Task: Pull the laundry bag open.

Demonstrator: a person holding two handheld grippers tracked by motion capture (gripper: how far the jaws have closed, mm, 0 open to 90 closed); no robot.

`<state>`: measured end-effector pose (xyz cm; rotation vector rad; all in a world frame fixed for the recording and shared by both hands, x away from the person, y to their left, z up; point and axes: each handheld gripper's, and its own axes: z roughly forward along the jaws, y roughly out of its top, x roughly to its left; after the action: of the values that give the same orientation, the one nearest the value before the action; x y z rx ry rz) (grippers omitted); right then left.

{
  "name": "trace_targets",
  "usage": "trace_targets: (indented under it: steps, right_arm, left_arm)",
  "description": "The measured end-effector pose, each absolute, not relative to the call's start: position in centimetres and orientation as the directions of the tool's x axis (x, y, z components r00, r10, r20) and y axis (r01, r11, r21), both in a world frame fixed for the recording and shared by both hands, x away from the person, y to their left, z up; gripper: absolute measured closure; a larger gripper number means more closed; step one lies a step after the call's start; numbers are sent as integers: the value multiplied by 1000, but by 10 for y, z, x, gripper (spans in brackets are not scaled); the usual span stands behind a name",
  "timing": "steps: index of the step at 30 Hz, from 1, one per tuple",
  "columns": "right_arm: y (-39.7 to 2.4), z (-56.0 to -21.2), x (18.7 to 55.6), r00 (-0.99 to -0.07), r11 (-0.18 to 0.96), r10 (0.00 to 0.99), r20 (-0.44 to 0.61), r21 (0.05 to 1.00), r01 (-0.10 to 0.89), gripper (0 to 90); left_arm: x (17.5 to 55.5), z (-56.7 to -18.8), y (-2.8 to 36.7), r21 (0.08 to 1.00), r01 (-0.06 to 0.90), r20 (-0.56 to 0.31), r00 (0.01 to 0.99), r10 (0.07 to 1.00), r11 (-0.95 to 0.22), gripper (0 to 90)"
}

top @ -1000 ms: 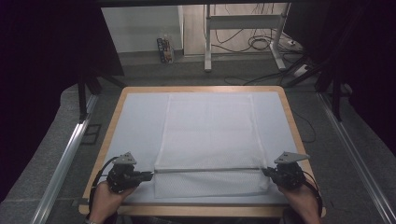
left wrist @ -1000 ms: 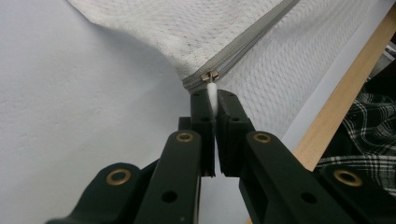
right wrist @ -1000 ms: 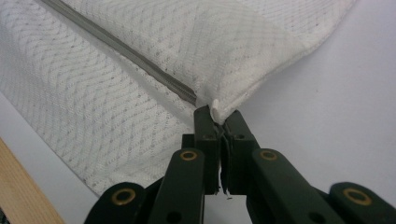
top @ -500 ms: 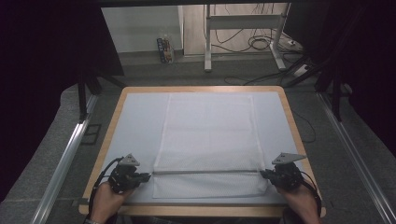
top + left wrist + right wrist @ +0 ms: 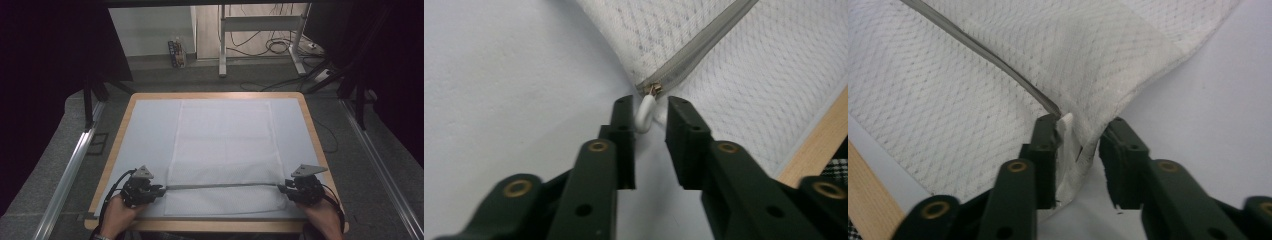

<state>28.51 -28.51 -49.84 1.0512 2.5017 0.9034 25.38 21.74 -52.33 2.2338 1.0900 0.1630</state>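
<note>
High view: a white mesh cover [image 5: 225, 155] lies flat down the middle of the tabletop [image 5: 150, 130], its grey zipper [image 5: 220, 186] running side to side, parallel to the near edge and just in from it.
Zipper axis: pretty much a straight line from one tool to the other, so both point inward along it.
Left tool [image 5: 159, 190]: sits at the zipper's left end near the near-left corner, jaws just been opening. In the left gripper view the white pull tab [image 5: 645, 112] hangs in the gap, against the left jaw at most, with clear air on the other side, so it's let go.
Right tool [image 5: 281, 189]: at the zipper's right end toward the near-right corner, jaws also just been opening. In the right gripper view a bunched corner of cloth [image 5: 1073, 145] still sits between them and leans on one jaw, not pinched.
Which is nearer: the slider's on the left side, so I'd guess any further zipping falls to that hand.
Likely state: looks closed along its whole length, I reckon.
</note>
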Motion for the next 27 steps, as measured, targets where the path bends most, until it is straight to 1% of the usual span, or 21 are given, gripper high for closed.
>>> trace_targets:
  steps: [1, 2, 3, 4, 5, 6, 7, 8, 9, 10, 12, 14, 15, 16, 17, 18, 19, 20, 21, 22, 27]
  right_arm:
    - [-285, -499, 285, -693, 536, 721, -15, 646, 543, 590]
    - [-284, -499, 286, -695, 535, 719, -16, 651, 538, 527]
    - [-284, -499, 286, -696, 534, 718, -16, 654, 536, 500]
    - [-284, -499, 286, -696, 534, 718, -16, 654, 536, 500]
    - [-284, -499, 286, -697, 533, 717, -16, 657, 533, 468]
    - [-283, -498, 286, -698, 528, 716, -19, 668, 524, 410]
    - [-283, -498, 286, -698, 528, 716, -19, 668, 524, 410]
    - [-283, -498, 286, -699, 524, 715, -19, 677, 517, 358]
    - [-283, -498, 286, -699, 524, 715, -19, 677, 517, 358]
    - [-283, -497, 286, -700, 524, 714, -27, 684, 508, 312]
    - [-283, -496, 285, -701, 524, 712, -28, 687, 504, 299]
    - [-282, -495, 285, -700, 517, 713, -29, 696, 499, 256]
    - [-283, -494, 285, -701, 513, 713, -25, 701, 496, 224]
    - [-283, -494, 285, -701, 513, 713, -25, 701, 496, 224]
    - [-283, -494, 285, -701, 513, 712, -29, 703, 492, 212]
    - [-283, -493, 284, -700, 507, 714, -26, 708, 491, 191]
    - [-283, -493, 284, -700, 507, 714, -26, 708, 491, 191]
    - [-284, -491, 282, -699, 503, 715, -23, 712, 491, 163]
    - [-284, -491, 282, -699, 503, 715, -23, 712, 491, 163]
    - [-284, -491, 281, -699, 502, 715, -24, 713, 490, 155]
    - [-285, -488, 275, -704, 498, 709, -20, 721, 481, 87]
  left_arm:
    - [254, -523, 217, 597, 662, -155, 650, 744, -454, 659]
    - [254, -523, 216, 599, 660, -152, 650, 745, -453, 607]
    - [253, -523, 215, 606, 655, -145, 650, 746, -452, 576]
    - [253, -523, 215, 606, 655, -145, 650, 746, -452, 545]
    - [253, -523, 214, 607, 651, -140, 652, 745, -456, 545]
    - [253, -524, 213, 609, 648, -135, 653, 745, -458, 493]
    - [253, -524, 213, 609, 648, -135, 653, 745, -458, 456]
    - [253, -524, 212, 612, 644, -129, 655, 745, -460, 426]
    - [253, -524, 211, 613, 640, -124, 657, 744, -463, 426]
    - [253, -524, 211, 617, 637, -119, 656, 745, -462, 371]
    - [252, -524, 210, 621, 633, -115, 656, 746, -461, 352]
    - [251, -523, 210, 627, 629, -109, 656, 747, -460, 306]
    - [250, -521, 209, 637, 624, -105, 651, 752, -452, 256]
    - [250, -521, 209, 637, 624, -105, 651, 752, -452, 236]
    - [248, -520, 209, 646, 621, -105, 648, 755, -443, 236]
    - [245, -518, 209, 665, 613, -107, 644, 758, -427, 195]
    - [245, -518, 209, 665, 613, -107, 644, 758, -427, 181]
    - [243, -516, 210, 676, 610, -110, 639, 762, -414, 158]
    - [243, -516, 210, 676, 610, -110, 639, 762, -414, 140]
    - [241, -515, 211, 683, 611, -117, 633, 765, -401, 140]
    - [234, -514, 215, 693, 615, -141, 627, 766, -376, 78]
